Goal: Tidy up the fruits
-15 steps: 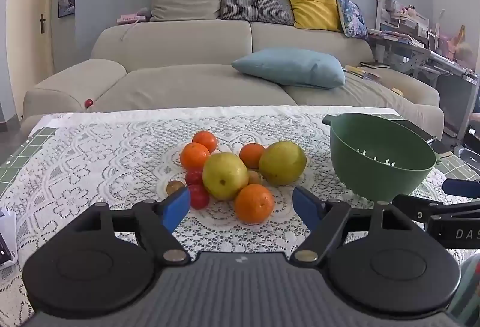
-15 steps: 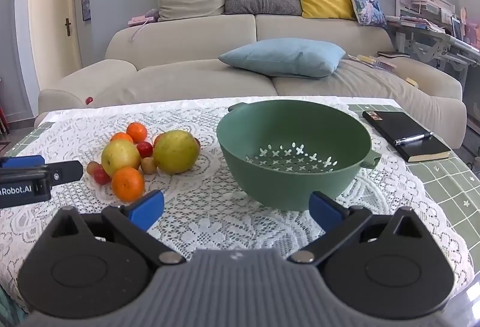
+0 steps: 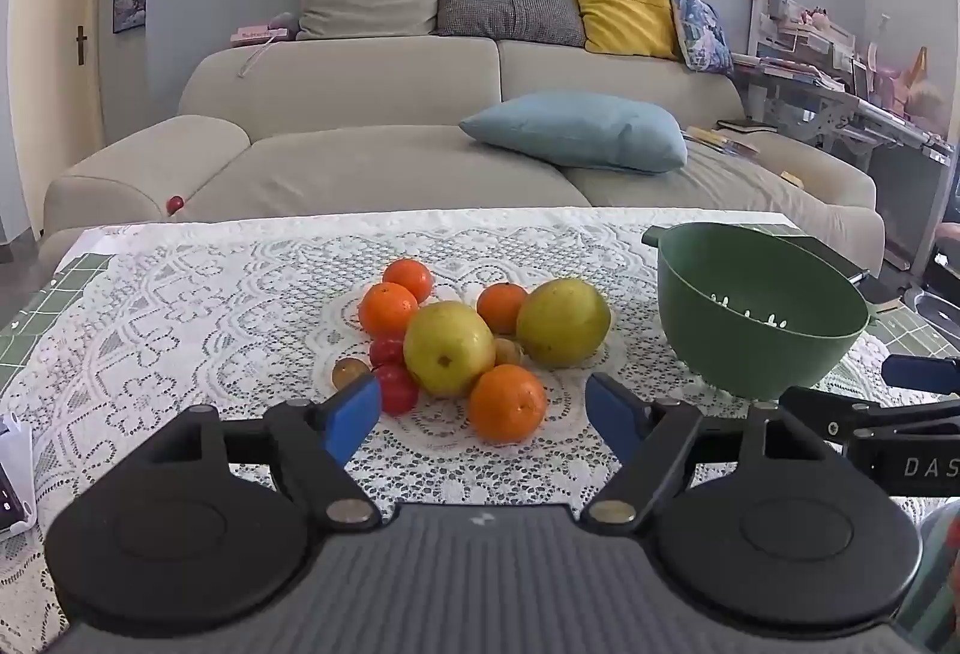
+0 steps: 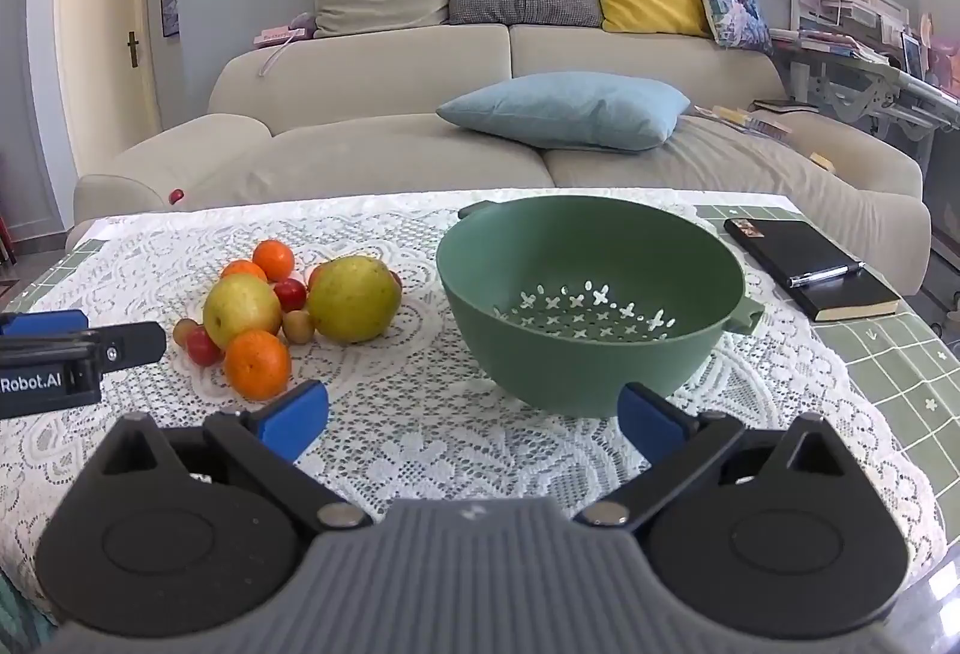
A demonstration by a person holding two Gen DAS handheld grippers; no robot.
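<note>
Nothing moved; left claw (image 3: 483,410) wide, empty; right claw (image 4: 474,423) likewise.

White lace tablecloth (image 4: 456,450), openwork, rough weave. Green colander (image 4: 594,330) matt plastic, smooth. Oranges (image 3: 507,402) dimpled peel, slight sheen; pears (image 3: 447,348) smooth, dull-glossy skin; small red fruits (image 3: 396,389) shiny. Black notebook (image 4: 810,270) matt cover, pen (image 4: 825,275) glossy metal. Sofa (image 3: 384,162) beige cloth, matt.

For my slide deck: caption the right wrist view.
Open right tool faces an empty green colander on a lace tablecloth, fruit pile to its left.
</note>
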